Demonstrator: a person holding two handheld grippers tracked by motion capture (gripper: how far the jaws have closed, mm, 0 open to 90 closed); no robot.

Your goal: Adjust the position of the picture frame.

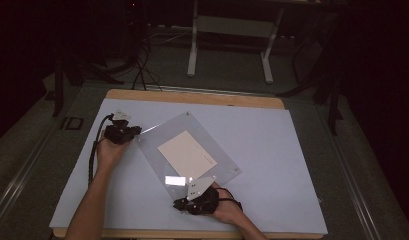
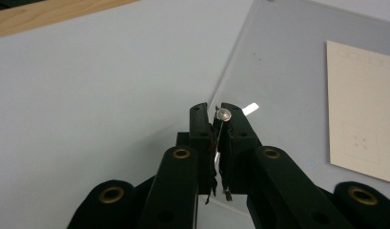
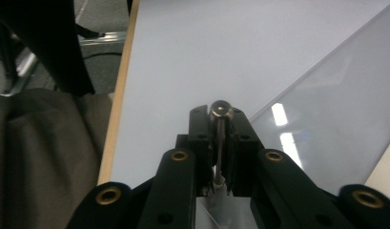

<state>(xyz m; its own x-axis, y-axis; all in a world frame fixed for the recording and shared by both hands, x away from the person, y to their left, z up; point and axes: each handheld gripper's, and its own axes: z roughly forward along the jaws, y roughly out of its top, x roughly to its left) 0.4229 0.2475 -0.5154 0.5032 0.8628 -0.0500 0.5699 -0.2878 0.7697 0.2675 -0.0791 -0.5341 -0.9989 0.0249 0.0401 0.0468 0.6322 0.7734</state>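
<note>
Work in hand: a person holds a clear acrylic sheet (image 1: 192,150) by two of its corners, one pair of tongs on each; it reads as a two-point hold for lifting or shifting the sheet without bending it.

Sheet: it lies turned like a diamond on the pale blue mat (image 1: 272,150) that covers the worktop (image 1: 192,97), near the middle. A cream card (image 1: 187,155) sits in its centre, under or inside it; which cannot be told.

Corner studs: a small metal stud (image 2: 224,114) marks the corner at the left tongs, and another stud (image 3: 220,109) the corner at the right tongs; they likely serve as grip marks.

Left tongs (image 2: 218,110): clenched on the sheet's left corner, the sheet edge pinched between the jaws and the stud at their tips. In the high view the left tongs (image 1: 134,131) sit at that corner.

Right tongs (image 3: 217,114): drawn in around the near corner, the edge and stud between the jaws and apparently gripped. In the high view the right tongs (image 1: 184,202) sit at the corner nearest the person.

Judgement: with opposite sides held, the sheet should stay level when raised.
</note>
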